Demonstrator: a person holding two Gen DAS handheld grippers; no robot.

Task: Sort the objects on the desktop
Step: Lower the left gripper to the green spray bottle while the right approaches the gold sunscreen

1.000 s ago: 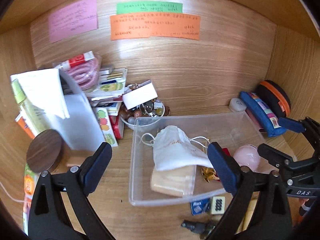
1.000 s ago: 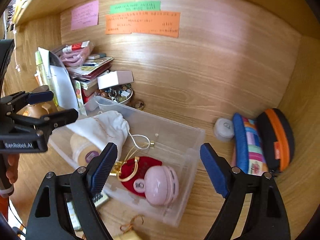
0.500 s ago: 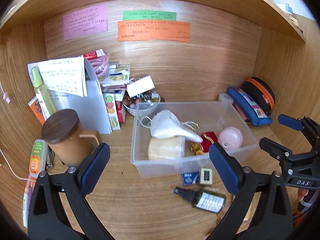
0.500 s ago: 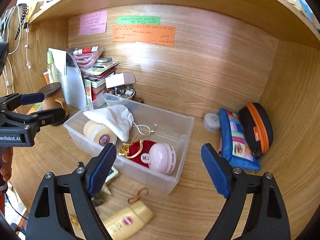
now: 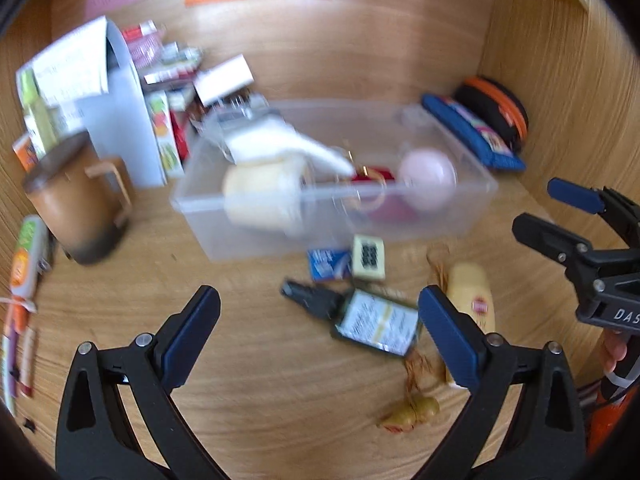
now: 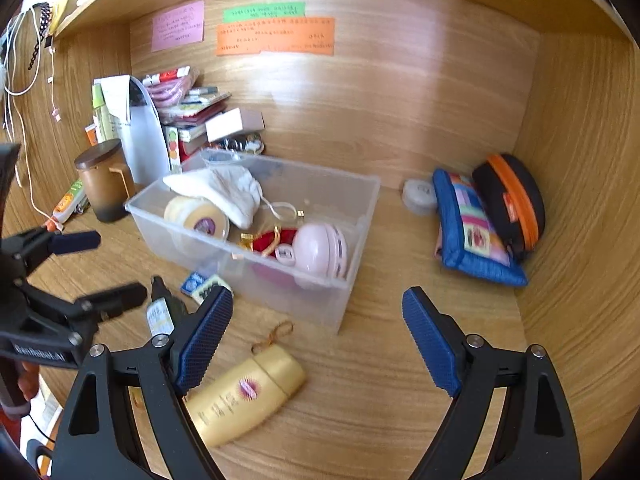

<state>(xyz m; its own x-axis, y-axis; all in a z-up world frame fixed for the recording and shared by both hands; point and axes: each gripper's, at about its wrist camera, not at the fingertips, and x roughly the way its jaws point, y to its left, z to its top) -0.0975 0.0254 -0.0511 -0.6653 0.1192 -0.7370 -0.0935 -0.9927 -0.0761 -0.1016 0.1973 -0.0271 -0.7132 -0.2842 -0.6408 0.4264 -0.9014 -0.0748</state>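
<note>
A clear plastic bin [image 5: 472,216] [image 6: 356,216] on the wooden desk holds a white pouch [image 6: 224,192], a cream jar [image 6: 196,218], a red item and a pink round case [image 6: 320,250]. In front of it lie a dark spray bottle [image 5: 360,318] [image 6: 162,312], a gold tube [image 6: 244,392] [image 5: 470,300], a blue packet [image 5: 328,264] and a small white tile [image 5: 368,258]. My left gripper [image 5: 320,336] is open and empty above the bottle. My right gripper [image 6: 318,340] is open and empty above the gold tube.
A brown lidded mug [image 5: 76,208] and a stack of books and boxes [image 6: 188,120] stand at the back left. A blue pouch [image 6: 472,228], a black and orange case [image 6: 516,200] and a small white round box [image 6: 418,196] lie at the right wall.
Both grippers have drawn back from the bin and tilted down, so the loose items in front of it now show. Both stay open and empty.
</note>
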